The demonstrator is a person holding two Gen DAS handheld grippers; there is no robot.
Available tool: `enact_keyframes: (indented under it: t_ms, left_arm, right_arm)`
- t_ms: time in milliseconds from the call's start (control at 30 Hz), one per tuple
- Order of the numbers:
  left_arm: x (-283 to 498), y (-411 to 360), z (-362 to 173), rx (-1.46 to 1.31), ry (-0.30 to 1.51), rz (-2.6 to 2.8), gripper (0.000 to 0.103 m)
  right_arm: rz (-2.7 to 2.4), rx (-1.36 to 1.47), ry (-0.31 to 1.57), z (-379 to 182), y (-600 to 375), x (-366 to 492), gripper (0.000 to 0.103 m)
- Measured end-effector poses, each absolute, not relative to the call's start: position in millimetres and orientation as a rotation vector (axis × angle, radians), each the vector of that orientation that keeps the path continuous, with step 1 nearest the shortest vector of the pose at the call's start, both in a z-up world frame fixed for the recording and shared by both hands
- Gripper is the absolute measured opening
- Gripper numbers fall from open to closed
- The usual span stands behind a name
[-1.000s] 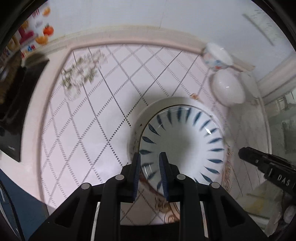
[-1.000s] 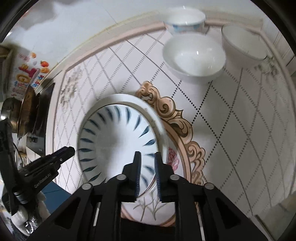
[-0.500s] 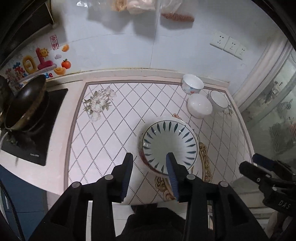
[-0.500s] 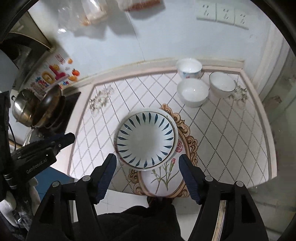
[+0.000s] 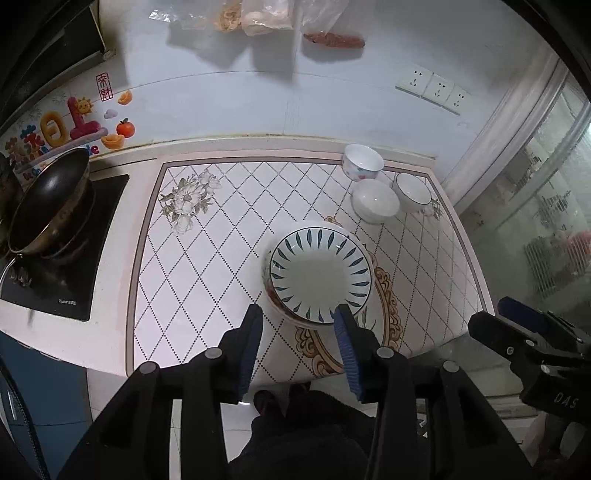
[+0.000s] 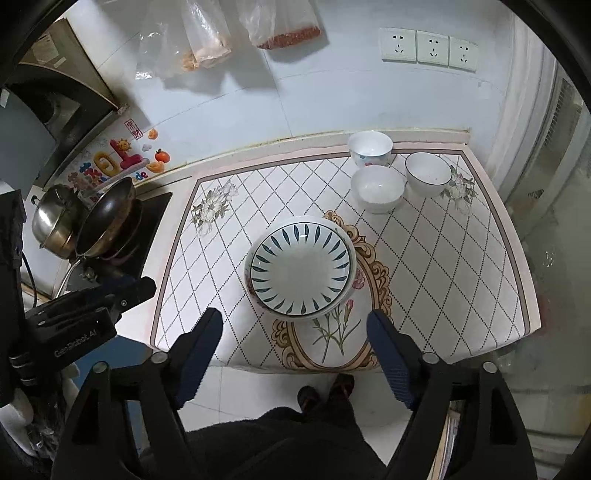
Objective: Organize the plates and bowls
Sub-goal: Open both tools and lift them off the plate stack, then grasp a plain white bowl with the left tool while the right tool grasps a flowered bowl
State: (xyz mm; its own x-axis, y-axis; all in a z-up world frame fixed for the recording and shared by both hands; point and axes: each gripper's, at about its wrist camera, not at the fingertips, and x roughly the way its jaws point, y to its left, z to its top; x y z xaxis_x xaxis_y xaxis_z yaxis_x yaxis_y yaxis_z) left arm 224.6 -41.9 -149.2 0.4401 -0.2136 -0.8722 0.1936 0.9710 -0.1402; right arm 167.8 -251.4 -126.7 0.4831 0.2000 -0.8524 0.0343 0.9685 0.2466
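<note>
A blue-leaf patterned plate sits on top of another plate, stacked in the middle of the tiled counter; it also shows in the right wrist view. Three white bowls stand at the back right: a flowered one, a plain one and a dark-rimmed one. My left gripper is open and empty, raised high above the counter's front edge. My right gripper is open wide and empty, also high above the front edge.
A black stove top with a dark wok lies at the left, with a steel pot beside it. Plastic bags hang on the wall. A glass door stands at the right. The person's feet stand below the counter.
Both grippers let go of the blue-leaf plate, opened, and pulled up and back away from the counter. The plate stays on the stack.
</note>
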Motion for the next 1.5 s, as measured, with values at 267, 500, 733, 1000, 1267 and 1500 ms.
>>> enact_keyframes:
  t_ms: [267, 500, 733, 1000, 1267, 1500]
  left_arm:
    - [280.0, -76.3, -171.0, -0.04, 1.08, -0.202, 0.038]
    - [373.7, -130.1, -214.2, -0.101, 1.175, -0.192, 0.038]
    - [468.5, -188.8, -283.6, -0.132, 1.306, -0.206, 0.038]
    - [530.2, -225.8, -358.2, -0.113, 1.449, -0.231, 0.037]
    - [526.4, -237.9, -368.8, -0.046, 1.419, -0.232, 0.011]
    - [503.2, -238.3, -352.9, -0.032, 1.392, -0.248, 0.011]
  right_arm:
    - [0.076, 0.337, 1.1, -159.1, -309.4, 218.3, 0.084]
    - [0.047, 0.45, 1.144, -210.0, -394.7, 304.4, 0.084]
    - [0.093, 0.569, 1.252, -298.1, -460.3, 406.1, 0.084]
    - [0.137, 0.625, 1.344, -377.4, -478.8, 482.5, 0.043]
    - [0.171, 0.605, 1.341, -397.2, -466.9, 500.0, 0.014]
    - [0.189, 0.598, 1.329, -385.4, -464.5, 484.5, 0.014]
